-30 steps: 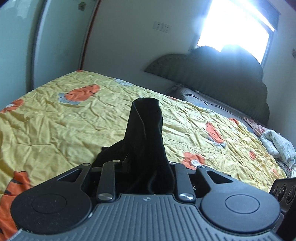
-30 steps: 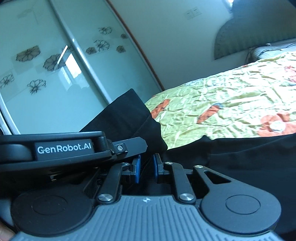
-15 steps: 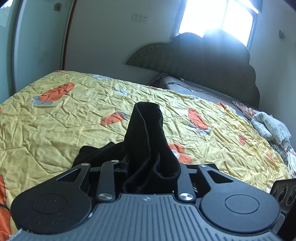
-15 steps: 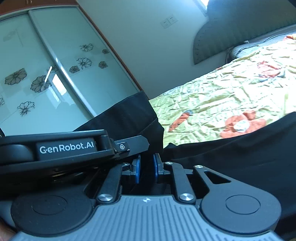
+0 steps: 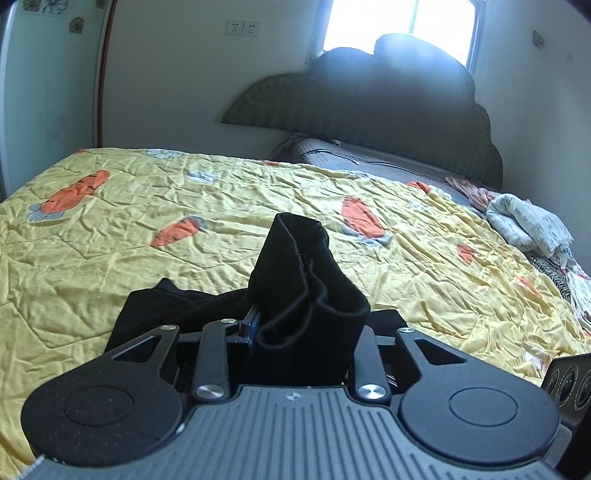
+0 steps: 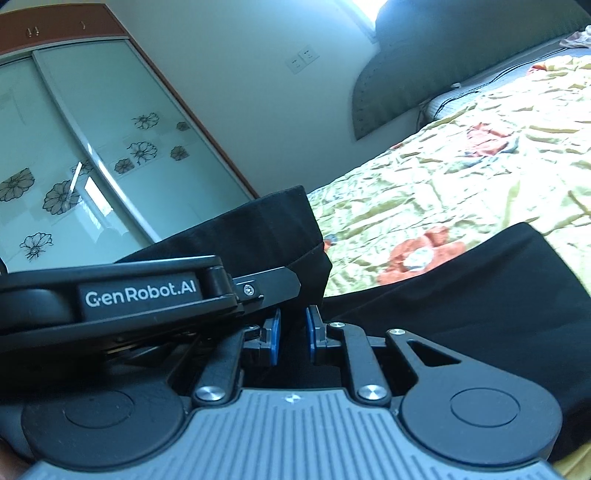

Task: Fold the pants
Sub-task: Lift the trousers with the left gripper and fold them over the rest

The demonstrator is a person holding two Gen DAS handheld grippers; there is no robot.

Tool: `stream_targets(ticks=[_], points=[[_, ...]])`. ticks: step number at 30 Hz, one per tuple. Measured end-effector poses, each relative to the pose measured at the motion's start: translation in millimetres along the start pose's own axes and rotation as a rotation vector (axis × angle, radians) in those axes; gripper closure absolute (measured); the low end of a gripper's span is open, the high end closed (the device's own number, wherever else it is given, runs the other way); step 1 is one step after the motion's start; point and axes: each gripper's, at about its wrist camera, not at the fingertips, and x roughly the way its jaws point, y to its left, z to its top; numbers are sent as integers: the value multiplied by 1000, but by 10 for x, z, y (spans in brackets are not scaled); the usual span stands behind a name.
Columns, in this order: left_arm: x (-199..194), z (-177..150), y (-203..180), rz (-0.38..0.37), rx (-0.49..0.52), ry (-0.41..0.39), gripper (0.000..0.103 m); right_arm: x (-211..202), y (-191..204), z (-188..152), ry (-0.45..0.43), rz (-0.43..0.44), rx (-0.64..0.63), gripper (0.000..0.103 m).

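One wide bed with a crumpled yellow quilt printed with orange carrots (image 5: 110, 258) fills both views, and one dark scalloped padded headboard (image 5: 388, 99) stands at its far end. One pair of black fabric pants (image 5: 306, 291) is the only garment being handled; part of it lies on the quilt and part is lifted off it. Two hand-held grippers hold it. The left gripper (image 5: 295, 332) is clamped on a thick bunched fold of the pants that rises between its fingers, though the right-hand pad is hidden by cloth. The right gripper (image 6: 291, 332) pinches a thinner edge of the same black fabric between its two blue pads (image 6: 274, 336).

Only the left wrist view shows the one bright window (image 5: 399, 26) above the headboard and one heap of pale rumpled laundry (image 5: 528, 229) at the bed's right edge. Only the right wrist view shows two frosted sliding wardrobe doors with flower prints (image 6: 110, 147) and the side of the other gripper, labelled GenRobot.AI. One double wall socket plate (image 5: 242, 27) appears in both.
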Motion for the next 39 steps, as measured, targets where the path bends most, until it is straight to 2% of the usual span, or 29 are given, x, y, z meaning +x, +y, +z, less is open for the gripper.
stream_targets(ticks=[15,39], points=[[110,-46,-339,-27,61,12,71,-177,-229,48,-33,-36,23,88],[285,-141,-662,-45,127,33,71,-302,-451,48,-51,-95,33,88]])
